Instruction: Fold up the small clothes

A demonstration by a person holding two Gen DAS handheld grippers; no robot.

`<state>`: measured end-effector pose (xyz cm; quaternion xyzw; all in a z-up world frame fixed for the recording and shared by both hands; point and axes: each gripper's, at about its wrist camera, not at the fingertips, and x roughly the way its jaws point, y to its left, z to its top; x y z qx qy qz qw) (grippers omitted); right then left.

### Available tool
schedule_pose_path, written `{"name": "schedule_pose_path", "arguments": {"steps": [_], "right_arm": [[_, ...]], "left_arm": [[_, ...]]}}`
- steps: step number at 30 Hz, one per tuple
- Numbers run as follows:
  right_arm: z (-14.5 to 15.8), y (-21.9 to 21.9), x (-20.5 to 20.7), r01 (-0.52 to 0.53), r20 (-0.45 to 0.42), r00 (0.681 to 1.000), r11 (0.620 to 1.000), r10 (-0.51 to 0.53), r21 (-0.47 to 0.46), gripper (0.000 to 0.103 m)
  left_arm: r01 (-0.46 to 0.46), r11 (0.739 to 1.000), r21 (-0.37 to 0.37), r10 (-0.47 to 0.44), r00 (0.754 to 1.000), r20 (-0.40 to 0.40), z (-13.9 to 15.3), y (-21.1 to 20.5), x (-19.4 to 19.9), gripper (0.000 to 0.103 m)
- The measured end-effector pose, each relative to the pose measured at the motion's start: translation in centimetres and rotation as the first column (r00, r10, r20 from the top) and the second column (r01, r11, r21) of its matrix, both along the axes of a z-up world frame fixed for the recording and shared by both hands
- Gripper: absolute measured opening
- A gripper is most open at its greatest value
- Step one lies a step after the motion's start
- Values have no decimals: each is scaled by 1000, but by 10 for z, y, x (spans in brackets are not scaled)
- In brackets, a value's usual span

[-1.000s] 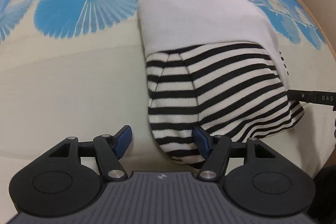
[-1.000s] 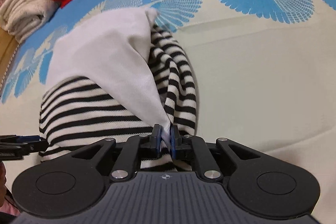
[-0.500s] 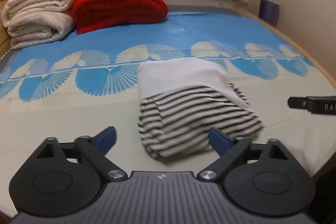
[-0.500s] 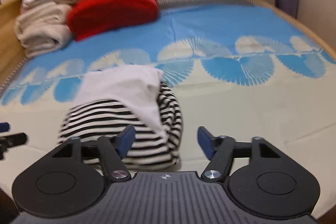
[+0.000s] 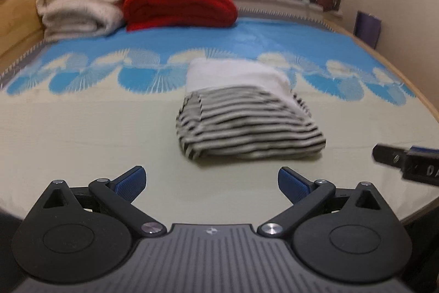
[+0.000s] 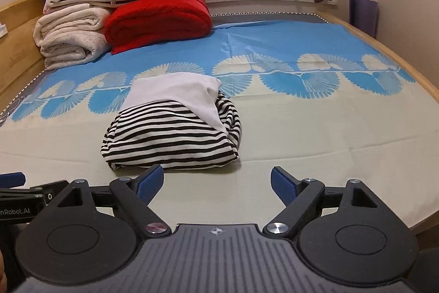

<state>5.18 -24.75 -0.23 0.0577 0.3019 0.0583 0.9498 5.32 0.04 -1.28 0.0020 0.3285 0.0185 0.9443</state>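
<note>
I have the folded striped garment (image 6: 175,133) lying on the bed (image 6: 315,128), on the cream part of the sheet just short of the blue fan pattern, its white panel folded over the top. My left tool (image 5: 211,181) stands wide with nothing between its blue pads. My right tool (image 6: 216,183) is opening, also empty, the garment lying just beyond its fingertips. A red blanket (image 6: 159,18) sits well behind.
</note>
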Motion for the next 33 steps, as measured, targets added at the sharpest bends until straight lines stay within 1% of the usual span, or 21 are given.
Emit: {"name": "schedule_pose_path", "arguments": {"steps": [2,3,6,12,22,33], "right_arm": [[-2,2,3,6,-11,1000,1000,-6,4,86],[-3,3,4,7,-13,1000,1000,-7,4,86],[-5,8,6,-3,-10,1000,1000,3,-7,86],[-6,19,8,-35,3,999,999,35,-34,86],[-4,27,7,-65,28,997,996,67,-58,86],[-5,29,10,-62,32,997,996,64,-63,86]], "left_arm": [[3,1000,15,-3,1000,28,1,-3,2,102],[2,1000,6,-2,999,33,0,-3,3,102],[4,999,-34,-3,999,32,0,0,7,102],[30,999,-31,-30,999,27,-1,-2,7,102],[43,998,-47,-42,999,25,-5,-7,11,102],[41,997,-63,-40,999,19,-6,-4,14,102]]}}
